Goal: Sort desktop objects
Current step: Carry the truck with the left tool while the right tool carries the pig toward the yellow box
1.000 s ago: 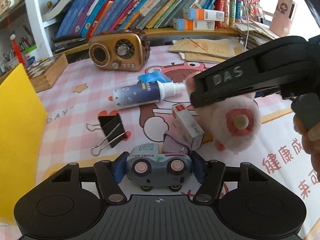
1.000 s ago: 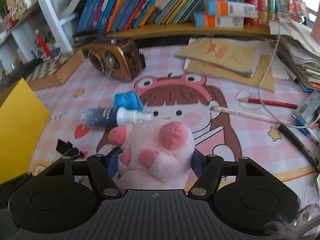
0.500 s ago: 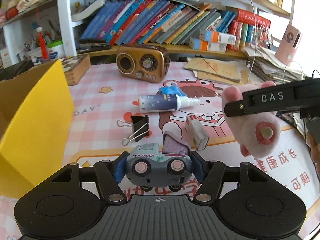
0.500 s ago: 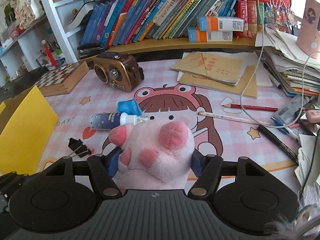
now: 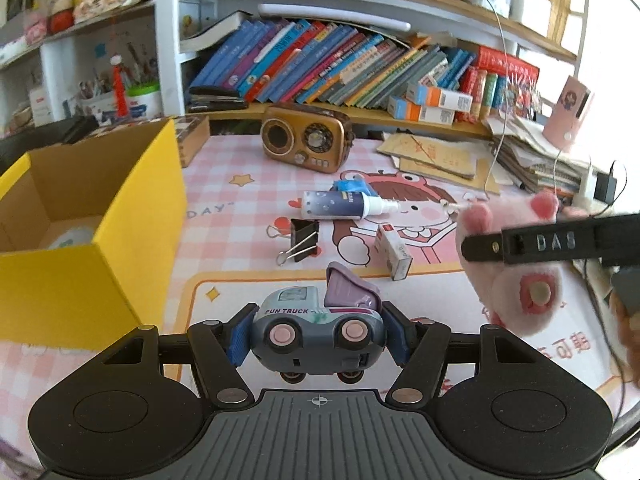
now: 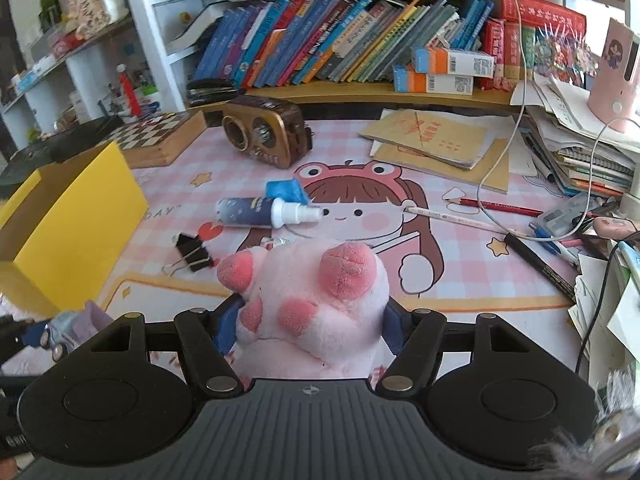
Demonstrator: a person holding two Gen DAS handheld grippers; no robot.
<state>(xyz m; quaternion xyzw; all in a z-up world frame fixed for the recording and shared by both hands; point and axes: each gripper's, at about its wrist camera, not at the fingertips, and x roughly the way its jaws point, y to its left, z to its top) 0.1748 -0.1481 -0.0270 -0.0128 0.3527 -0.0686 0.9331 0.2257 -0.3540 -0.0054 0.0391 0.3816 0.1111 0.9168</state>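
Toy truck [image 5: 318,330]: grey-blue, pink wheel hubs, "FUN TRUCK" on side, lilac bed tipped up; lies sideways between left jaws, blue pads pressed on both ends, clear of mat.
Plush toy [image 6: 316,304]: pink, darker paw pads; wedged between right jaws, paws pointing forward.

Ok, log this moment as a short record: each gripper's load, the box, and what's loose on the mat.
left gripper: shut on toy truck
right gripper: shut on pink plush
yellow box: open, left of mat, something pale inside
loose on mat: spray bottle, binder clip, small carton
back of mat: radio
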